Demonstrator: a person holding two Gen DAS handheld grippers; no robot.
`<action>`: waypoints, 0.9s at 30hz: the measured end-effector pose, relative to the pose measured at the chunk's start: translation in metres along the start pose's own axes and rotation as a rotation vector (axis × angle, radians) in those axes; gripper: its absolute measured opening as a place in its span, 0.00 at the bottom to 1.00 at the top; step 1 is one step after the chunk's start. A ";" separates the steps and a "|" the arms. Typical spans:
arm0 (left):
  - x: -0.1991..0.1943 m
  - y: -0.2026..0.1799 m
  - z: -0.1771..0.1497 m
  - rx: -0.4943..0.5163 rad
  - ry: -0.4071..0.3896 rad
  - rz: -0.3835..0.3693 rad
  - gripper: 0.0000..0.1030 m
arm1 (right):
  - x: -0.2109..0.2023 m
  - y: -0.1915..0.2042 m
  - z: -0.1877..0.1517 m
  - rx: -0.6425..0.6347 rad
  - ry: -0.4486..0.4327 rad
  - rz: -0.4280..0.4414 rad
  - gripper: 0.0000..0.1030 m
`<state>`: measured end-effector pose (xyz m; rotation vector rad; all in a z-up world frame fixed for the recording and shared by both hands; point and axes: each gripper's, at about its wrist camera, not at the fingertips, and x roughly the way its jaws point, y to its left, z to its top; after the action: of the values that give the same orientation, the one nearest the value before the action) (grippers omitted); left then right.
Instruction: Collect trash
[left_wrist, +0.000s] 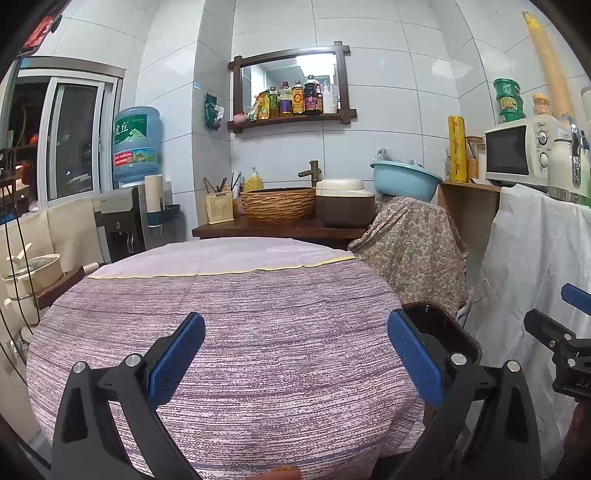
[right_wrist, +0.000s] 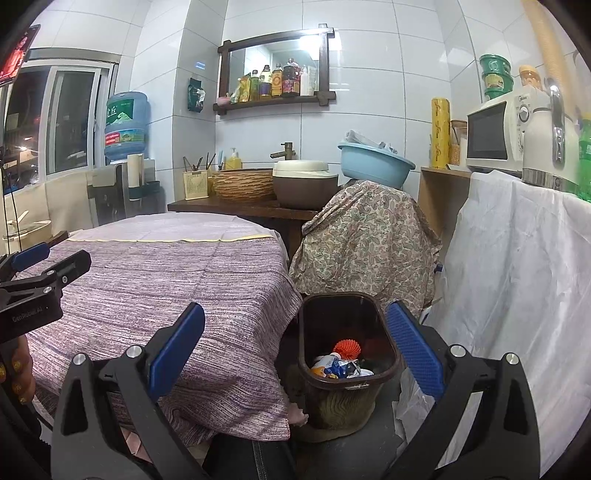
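A dark brown trash bin (right_wrist: 347, 373) stands on the floor just right of the table, and its rim also shows in the left wrist view (left_wrist: 443, 328). Inside lie an orange spiky ball (right_wrist: 346, 348) and crumpled wrappers (right_wrist: 338, 368). My right gripper (right_wrist: 295, 350) hangs open above and before the bin, nothing between its blue pads. My left gripper (left_wrist: 295, 354) is open over the purple tablecloth (left_wrist: 229, 332), holding nothing. No loose trash shows on the table (right_wrist: 155, 273). Each gripper appears at the edge of the other's view.
A paisley-covered object (right_wrist: 365, 240) with a blue basin (right_wrist: 375, 164) on top stands behind the bin. A white plastic sheet (right_wrist: 517, 277) drapes the right-hand counter under a microwave (right_wrist: 495, 133). Behind the table are a wooden counter, woven basket (left_wrist: 279, 203) and water dispenser (left_wrist: 136, 147).
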<state>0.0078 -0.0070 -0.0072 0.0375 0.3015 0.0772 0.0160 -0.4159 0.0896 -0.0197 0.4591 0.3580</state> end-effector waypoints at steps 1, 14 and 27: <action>0.000 0.000 0.000 0.000 0.000 -0.002 0.95 | 0.000 0.000 0.000 0.000 0.000 0.000 0.95; -0.001 0.000 -0.001 0.000 0.004 -0.004 0.95 | 0.001 0.001 -0.002 0.008 0.008 -0.002 0.95; 0.001 0.002 0.001 0.004 0.009 -0.010 0.95 | 0.002 0.000 -0.004 0.013 0.013 -0.002 0.95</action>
<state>0.0090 -0.0048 -0.0066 0.0397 0.3110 0.0664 0.0156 -0.4156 0.0852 -0.0095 0.4747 0.3535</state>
